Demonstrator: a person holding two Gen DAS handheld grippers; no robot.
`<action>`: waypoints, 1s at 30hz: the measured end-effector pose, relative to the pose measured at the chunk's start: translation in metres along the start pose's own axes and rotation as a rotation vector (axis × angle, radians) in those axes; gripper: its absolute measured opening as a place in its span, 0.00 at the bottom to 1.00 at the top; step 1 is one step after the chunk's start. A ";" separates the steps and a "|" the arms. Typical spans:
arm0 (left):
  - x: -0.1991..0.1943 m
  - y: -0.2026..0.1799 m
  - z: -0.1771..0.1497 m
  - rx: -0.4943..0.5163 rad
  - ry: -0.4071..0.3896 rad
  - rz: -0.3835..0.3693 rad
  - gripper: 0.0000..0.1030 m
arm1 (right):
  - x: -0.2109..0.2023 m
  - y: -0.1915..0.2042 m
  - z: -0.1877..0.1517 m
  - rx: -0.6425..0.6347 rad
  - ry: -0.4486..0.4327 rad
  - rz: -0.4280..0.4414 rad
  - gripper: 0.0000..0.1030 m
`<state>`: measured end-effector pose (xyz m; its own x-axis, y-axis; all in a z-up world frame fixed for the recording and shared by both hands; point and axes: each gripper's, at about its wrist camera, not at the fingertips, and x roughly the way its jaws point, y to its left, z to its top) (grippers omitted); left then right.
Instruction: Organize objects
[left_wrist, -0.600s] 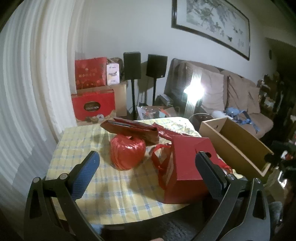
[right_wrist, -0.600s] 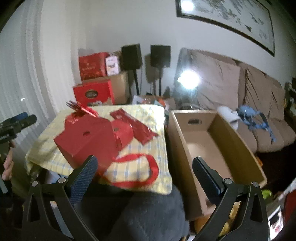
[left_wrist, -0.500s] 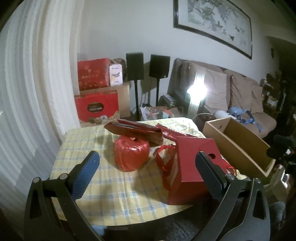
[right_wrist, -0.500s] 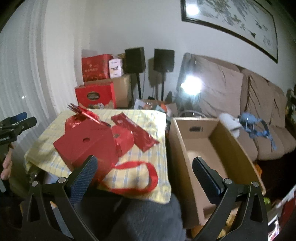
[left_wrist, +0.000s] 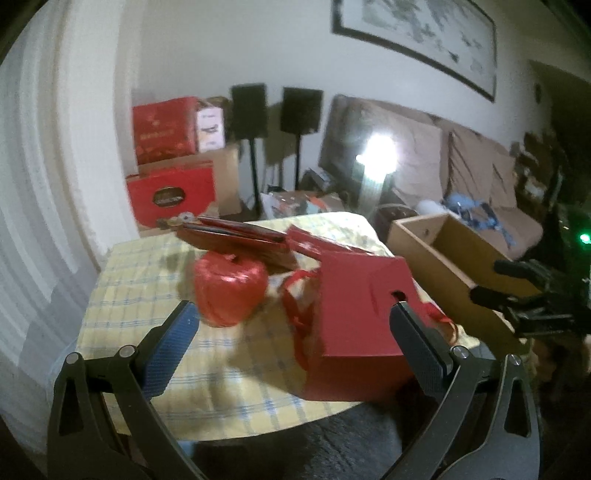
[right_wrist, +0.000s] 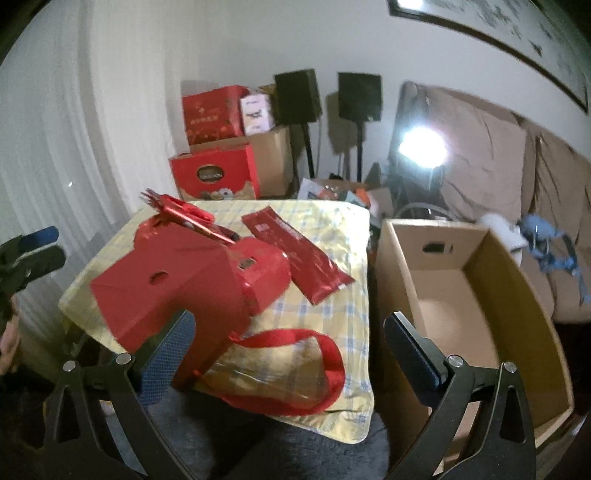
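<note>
Left gripper (left_wrist: 291, 334) hovering over table (left_wrist: 140, 280), jaws spread wide, gripping nothing. Right gripper (right_wrist: 288, 345) likewise gaping, empty. Red gift bag (left_wrist: 360, 314) sitting at table's near edge, beside red twine ball (left_wrist: 231, 290). Cardboard box (right_wrist: 480, 295) standing open beside table.

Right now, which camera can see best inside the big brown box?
The right wrist view. It looks down into the open cardboard box beside the table, showing its bare floor, inner walls and a handle hole. The left wrist view catches the box only from the side: outer wall, rim and a strip of inner wall, no floor.
</note>
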<state>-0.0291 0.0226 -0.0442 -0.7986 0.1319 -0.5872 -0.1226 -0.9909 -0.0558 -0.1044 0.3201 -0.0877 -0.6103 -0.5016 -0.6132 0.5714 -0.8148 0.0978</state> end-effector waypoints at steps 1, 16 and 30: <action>0.002 -0.006 -0.001 0.005 0.003 -0.038 1.00 | 0.001 -0.004 -0.002 0.010 0.001 -0.008 1.00; 0.045 -0.036 -0.026 -0.018 0.072 -0.168 1.00 | 0.005 -0.018 -0.018 0.046 0.029 -0.001 1.00; 0.028 0.001 -0.014 -0.042 -0.011 -0.073 0.85 | 0.016 -0.026 -0.024 0.096 0.051 0.045 0.90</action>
<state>-0.0434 0.0246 -0.0725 -0.7950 0.2040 -0.5713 -0.1564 -0.9789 -0.1319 -0.1157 0.3398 -0.1194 -0.5552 -0.5248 -0.6453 0.5407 -0.8172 0.1995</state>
